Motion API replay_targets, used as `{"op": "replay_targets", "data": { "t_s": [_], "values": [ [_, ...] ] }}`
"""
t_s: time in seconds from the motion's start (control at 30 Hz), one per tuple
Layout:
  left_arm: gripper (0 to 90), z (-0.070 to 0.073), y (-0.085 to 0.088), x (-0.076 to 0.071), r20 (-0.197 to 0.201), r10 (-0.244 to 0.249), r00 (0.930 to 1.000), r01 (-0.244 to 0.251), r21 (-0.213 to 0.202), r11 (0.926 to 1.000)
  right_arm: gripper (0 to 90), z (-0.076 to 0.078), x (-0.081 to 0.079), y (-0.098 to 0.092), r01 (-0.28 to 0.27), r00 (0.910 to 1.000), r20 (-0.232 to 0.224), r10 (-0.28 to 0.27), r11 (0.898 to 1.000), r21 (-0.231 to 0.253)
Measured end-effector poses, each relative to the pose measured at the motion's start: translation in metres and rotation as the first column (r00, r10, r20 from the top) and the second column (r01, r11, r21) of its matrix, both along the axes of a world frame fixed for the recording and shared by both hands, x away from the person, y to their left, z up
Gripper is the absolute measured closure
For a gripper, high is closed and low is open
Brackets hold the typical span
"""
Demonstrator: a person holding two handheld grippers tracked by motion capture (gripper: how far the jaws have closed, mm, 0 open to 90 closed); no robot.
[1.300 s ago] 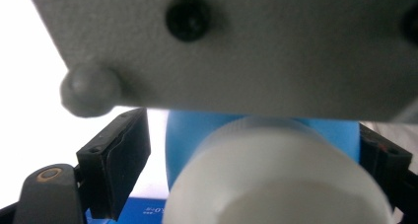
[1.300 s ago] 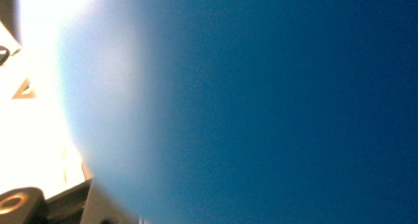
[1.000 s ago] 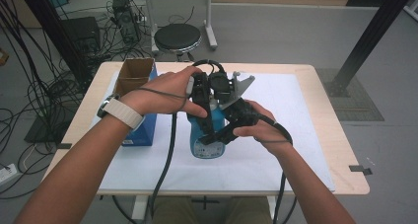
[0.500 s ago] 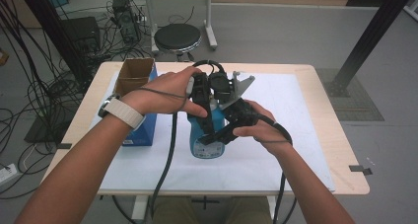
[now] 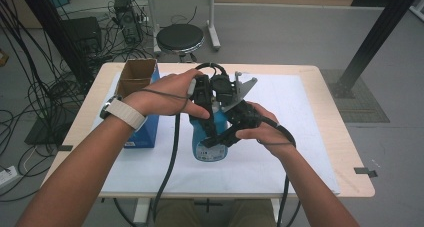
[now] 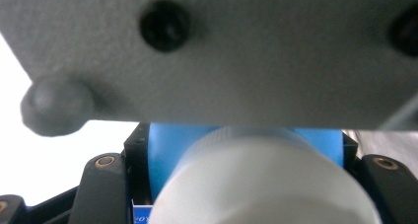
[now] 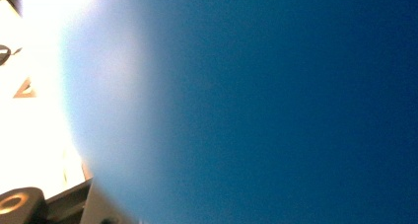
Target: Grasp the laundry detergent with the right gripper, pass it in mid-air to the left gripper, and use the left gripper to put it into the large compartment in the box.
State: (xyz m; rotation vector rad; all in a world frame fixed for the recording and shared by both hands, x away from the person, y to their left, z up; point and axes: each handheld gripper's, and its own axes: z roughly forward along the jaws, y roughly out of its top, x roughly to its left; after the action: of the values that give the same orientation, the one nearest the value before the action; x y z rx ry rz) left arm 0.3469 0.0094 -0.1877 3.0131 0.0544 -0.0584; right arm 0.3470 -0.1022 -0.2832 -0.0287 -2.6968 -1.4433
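A blue bottle (image 5: 207, 148) with a white cap stands upright on the white sheet at mid-table. My right gripper (image 5: 221, 136) comes in from the right and is shut on the bottle's body, whose blue wall (image 7: 276, 105) sits right against its camera. My left gripper (image 5: 214, 116) reaches down from above. Its jaws have just been closing, and the white cap (image 6: 261, 184) is clamped between them. The grey plate (image 6: 222, 51) of the right gripper hangs just over the cap in the left gripper view.
A blue box (image 5: 145, 129) with an open brown carton (image 5: 137, 70) on it stands at the table's left, close to my left forearm. A white sheet (image 5: 300, 117) covers most of the tabletop. A black stool (image 5: 180, 37) and cables lie beyond the far edge.
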Motion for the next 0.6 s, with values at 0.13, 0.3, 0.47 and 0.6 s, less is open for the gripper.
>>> {"op": "replay_targets", "data": {
  "t_s": [0.13,0.3,0.47,0.6],
  "values": [
    [37.7,-0.0011,0.0008,0.0002,-0.009,0.002,1.0,-0.002,-0.002,1.0,43.3,-0.001,-0.0002,0.0009,-0.005,1.0,-0.001,0.005,1.0,-0.002],
    [38.1,-0.0013,0.0023,0.0002,-0.008,0.003,1.0,-0.003,-0.005,1.0,43.3,-0.0011,-0.0004,0.002,-0.004,1.0,0.004,0.004,1.0,-0.004],
    [38.3,-0.0008,0.0035,0.0005,-0.011,0.007,0.9999,-0.007,-0.006,1.0,43.3,-0.0007,-0.0002,0.0025,0.0,1.0,0.01,0.0,1.0,-0.006],
    [38.3,-0.0012,0.0044,0.0005,-0.012,0.009,0.9999,-0.009,-0.01,0.9999,43.3,-0.0007,-0.0003,0.0028,0.0,1.0,0.006,0.0,1.0,-0.008]
  ]
}}
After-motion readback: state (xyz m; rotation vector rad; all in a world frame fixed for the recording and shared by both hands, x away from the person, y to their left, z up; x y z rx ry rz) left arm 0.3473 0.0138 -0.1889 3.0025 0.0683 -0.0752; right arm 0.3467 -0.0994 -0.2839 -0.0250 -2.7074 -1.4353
